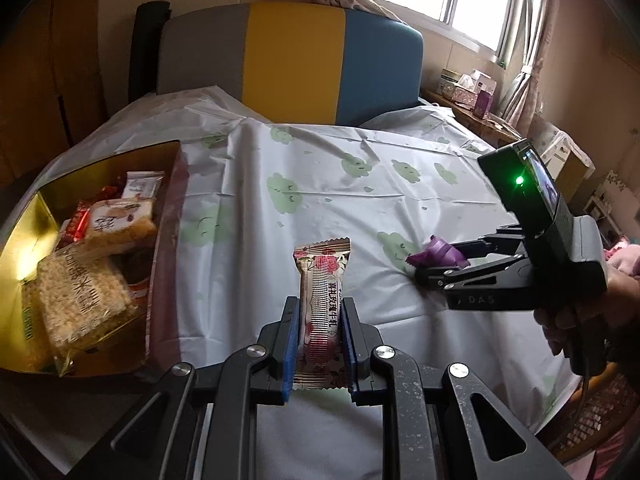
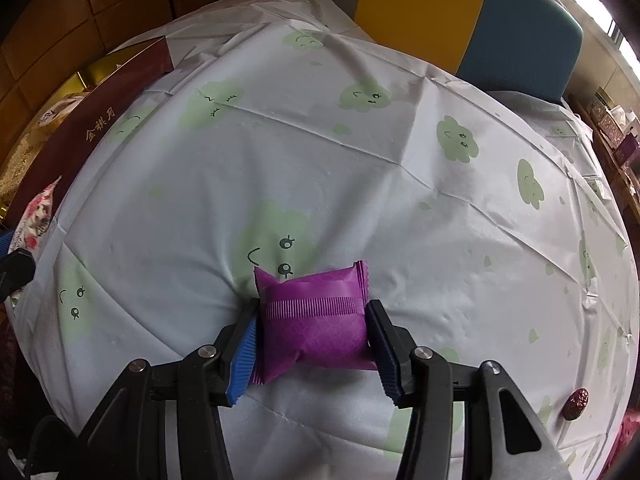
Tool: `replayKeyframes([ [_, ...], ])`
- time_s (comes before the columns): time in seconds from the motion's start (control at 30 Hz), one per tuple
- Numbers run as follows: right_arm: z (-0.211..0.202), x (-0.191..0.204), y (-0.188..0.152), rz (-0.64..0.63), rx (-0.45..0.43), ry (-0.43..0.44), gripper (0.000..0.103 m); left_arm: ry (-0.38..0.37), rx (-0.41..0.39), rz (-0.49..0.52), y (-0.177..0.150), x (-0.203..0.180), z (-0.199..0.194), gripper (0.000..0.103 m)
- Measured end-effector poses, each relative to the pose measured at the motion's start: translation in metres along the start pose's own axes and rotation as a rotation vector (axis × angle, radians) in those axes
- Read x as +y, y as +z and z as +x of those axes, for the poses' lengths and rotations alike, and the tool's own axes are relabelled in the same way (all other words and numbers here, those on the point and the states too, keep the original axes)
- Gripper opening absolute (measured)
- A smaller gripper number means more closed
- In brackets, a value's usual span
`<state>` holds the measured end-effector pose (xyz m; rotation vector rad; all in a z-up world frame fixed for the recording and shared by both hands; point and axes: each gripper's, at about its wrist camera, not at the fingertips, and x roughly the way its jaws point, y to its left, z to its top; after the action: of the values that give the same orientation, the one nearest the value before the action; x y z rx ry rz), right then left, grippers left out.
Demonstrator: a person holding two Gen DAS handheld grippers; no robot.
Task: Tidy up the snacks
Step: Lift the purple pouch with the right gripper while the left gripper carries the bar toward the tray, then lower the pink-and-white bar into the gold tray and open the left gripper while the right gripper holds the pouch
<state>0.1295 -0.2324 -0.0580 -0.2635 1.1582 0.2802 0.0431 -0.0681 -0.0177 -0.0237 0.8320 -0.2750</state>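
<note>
My left gripper [image 1: 319,312] is shut on a long rose-patterned candy packet [image 1: 320,292] and holds it above the white tablecloth [image 1: 300,152], just right of the gold-lined snack box [image 1: 100,168]. The box holds several wrapped snacks [image 1: 116,224]. My right gripper [image 2: 312,316] is shut on a purple snack packet [image 2: 316,320] low over the cloth; it also shows in the left wrist view [image 1: 436,258], right of the candy packet. The candy packet's end shows at the left edge of the right wrist view [image 2: 38,216].
The box's dark red wall [image 2: 96,128] stands along the table's left side. A small dark red candy [image 2: 576,402] lies near the table's right edge. A grey, yellow and blue chair back [image 1: 296,60] stands behind the table. A shelf with boxes [image 1: 468,88] is far right.
</note>
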Motion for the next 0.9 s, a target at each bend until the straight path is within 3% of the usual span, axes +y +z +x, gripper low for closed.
replayKeyframes([
  [0.3, -0.002, -0.001, 0.000, 0.005, 0.004, -0.007, 0.055, 0.011, -0.011, -0.052, -0.007, 0.022, -0.019, 0.020],
  [0.5, -0.003, 0.000, -0.001, -0.009, 0.002, -0.017, 0.054, 0.016, -0.070, -0.102, -0.001, 0.045, -0.048, 0.020],
  [0.67, -0.003, 0.002, -0.001, -0.015, 0.000, -0.025, 0.055, 0.067, -0.129, -0.223, 0.009, 0.093, -0.072, 0.020],
  [0.9, -0.004, 0.003, -0.001, -0.021, -0.001, -0.032, 0.055, 0.215, -0.160, -0.431, 0.011, 0.176, -0.090, 0.020],
])
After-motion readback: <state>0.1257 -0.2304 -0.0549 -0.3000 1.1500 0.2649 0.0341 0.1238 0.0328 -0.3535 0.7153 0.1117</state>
